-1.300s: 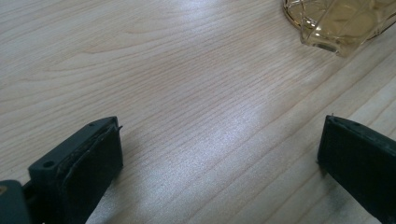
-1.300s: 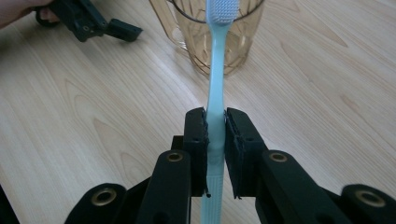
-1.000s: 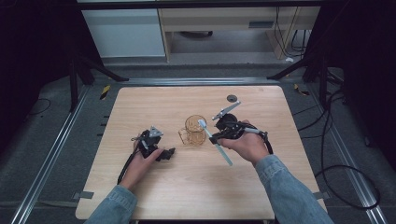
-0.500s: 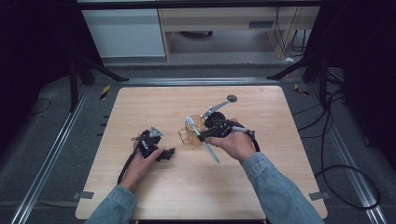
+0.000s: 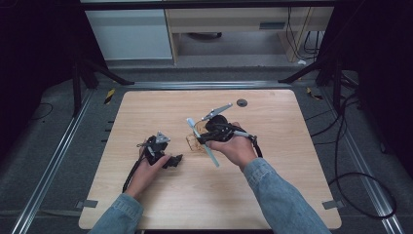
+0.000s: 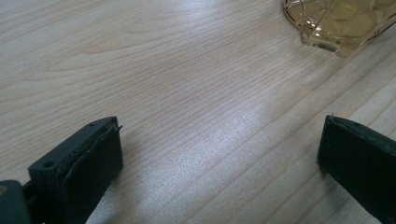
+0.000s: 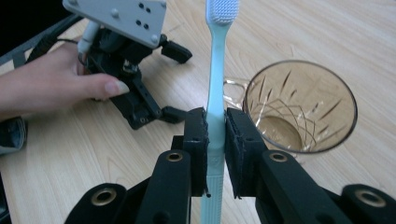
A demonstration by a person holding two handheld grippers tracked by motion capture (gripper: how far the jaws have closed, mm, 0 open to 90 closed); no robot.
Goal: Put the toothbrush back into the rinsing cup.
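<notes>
The right tongs (image 7: pixel 215 122) are pinching a toothbrush (image 7: pixel 215 70), half hiding the glass mug (image 5: pixel 196 143); the left tongs (image 6: pixel 219 154), at 9 o'clock, are resting spread on the pale wooden counter (image 5: pixel 272 195).

A: Cup (image 5: pixel 196 142) on table (image 5: pixel 292 190), centre. Right gripper (image 7: pixel 215 122) over it, toothbrush (image 7: pixel 215 70) between jaws, just left of the rim in its view.
B: Left gripper (image 5: pixel 176 159)?
A: On table, left of cup, apart.
</notes>
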